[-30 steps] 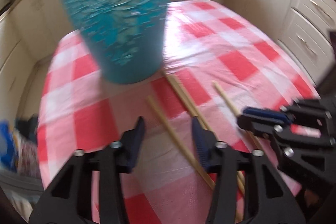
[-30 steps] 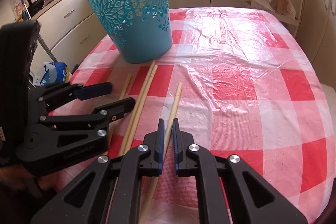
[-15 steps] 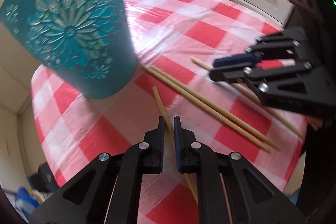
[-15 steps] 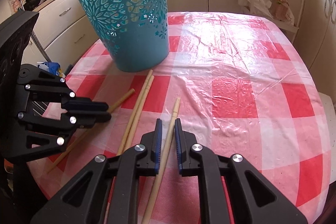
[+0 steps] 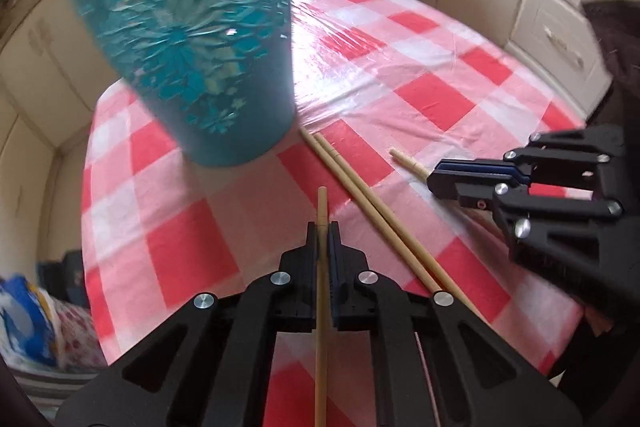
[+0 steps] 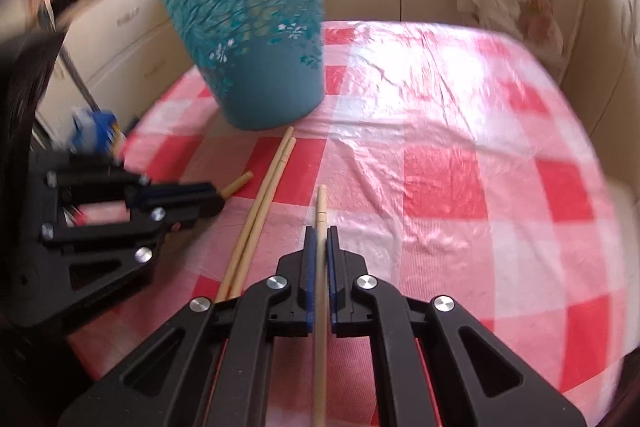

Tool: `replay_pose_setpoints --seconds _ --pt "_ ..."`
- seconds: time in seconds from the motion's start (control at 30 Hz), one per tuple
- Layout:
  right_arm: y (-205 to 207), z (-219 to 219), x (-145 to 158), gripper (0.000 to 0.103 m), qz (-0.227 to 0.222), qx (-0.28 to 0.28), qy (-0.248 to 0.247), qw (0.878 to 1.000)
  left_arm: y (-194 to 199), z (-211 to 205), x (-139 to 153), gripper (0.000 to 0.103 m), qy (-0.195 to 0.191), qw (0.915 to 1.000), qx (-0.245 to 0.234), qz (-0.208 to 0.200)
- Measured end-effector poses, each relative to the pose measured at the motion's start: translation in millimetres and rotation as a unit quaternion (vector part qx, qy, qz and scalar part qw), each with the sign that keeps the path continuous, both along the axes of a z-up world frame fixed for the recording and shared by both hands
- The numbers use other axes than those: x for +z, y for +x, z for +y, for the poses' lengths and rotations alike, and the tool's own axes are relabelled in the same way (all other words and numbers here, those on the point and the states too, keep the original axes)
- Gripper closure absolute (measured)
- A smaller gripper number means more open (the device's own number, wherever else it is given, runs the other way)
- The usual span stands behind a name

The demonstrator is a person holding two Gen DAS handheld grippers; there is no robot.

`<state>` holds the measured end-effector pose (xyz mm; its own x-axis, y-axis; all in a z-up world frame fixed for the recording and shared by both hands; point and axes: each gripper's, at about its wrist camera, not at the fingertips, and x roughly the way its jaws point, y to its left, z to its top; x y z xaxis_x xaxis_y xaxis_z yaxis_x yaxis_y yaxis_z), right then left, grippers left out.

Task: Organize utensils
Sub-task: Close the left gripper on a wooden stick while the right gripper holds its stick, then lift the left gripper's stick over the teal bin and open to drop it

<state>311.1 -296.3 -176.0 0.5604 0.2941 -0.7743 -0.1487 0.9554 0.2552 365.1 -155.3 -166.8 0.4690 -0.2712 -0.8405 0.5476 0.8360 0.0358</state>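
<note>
Chopsticks in hand — the left gripper (image 5: 322, 231) is clamped on one chopstick (image 5: 321, 307), the right gripper (image 6: 319, 239) on another (image 6: 320, 307); each stick runs lengthwise between its pads, tip poking out ahead. A pair (image 6: 260, 211) lies on the checked cloth (image 6: 440, 167), its far ends just short of the teal basket (image 6: 256, 39). Likely step: carry both sticks to the basket — lift clear of the pair, tilt tips down over the rim, then release.

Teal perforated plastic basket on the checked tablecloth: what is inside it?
The teal perforated plastic basket shows only its outer wall; its interior is hidden. Two bare wooden chopsticks lie on the tablecloth beside its base.
</note>
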Motion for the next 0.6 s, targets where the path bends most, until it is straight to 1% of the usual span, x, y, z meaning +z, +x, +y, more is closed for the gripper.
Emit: replay_pose_setpoints --seconds 0.07,0.1,0.13,0.17,0.23,0.3,0.37,0.4,0.43,0.47,0.5,0.6 --pt "-3 -13 -1 0.097 0.002 -0.015 0.036 0.999 -10 17 13 0.099 -0.047 0.9987 0.019 -0.003" --pt "-4 -16 -1 0.097 0.003 -0.019 0.046 0.999 -13 22 19 0.099 -0.061 0.9977 0.026 -0.009" --pt "-5 -20 -1 0.097 0.004 -0.024 0.057 0.998 -18 30 28 0.099 -0.084 0.9958 0.032 -0.018" --pt "-5 -22 -2 0.097 0.005 -0.026 0.065 0.998 -24 40 41 0.099 -0.113 0.9924 0.038 -0.030" --pt "-6 -26 -4 0.097 0.008 -0.032 0.083 0.996 -32 52 62 0.098 -0.149 0.9864 0.045 -0.053" --pt "-6 -27 -6 0.097 0.009 -0.036 0.094 0.995 -39 67 89 0.099 -0.195 0.9758 0.054 -0.084" --pt "-6 -27 -7 0.097 0.009 -0.038 0.097 0.994 -41 72 110 0.099 -0.218 0.9680 0.059 -0.109" --pt "-7 -27 -5 0.097 0.004 -0.040 0.098 0.994 -42 76 124 0.099 -0.233 0.9618 0.064 -0.128" --pt "-8 -28 -5 0.097 0.001 -0.042 0.098 0.994 -41 77 132 0.099 -0.240 0.9586 0.067 -0.138" --pt "-8 -28 -5 0.097 0.000 -0.042 0.099 0.994 -40 80 144 0.099 -0.250 0.9533 0.073 -0.154" --pt "-8 -28 -5 0.097 0.000 -0.043 0.101 0.994 -39 81 150 0.099 -0.255 0.9504 0.076 -0.162" --pt "-8 -31 -6 0.097 -0.002 -0.046 0.105 0.993 -28 81 176 0.099 -0.270 0.9371 0.093 -0.200"
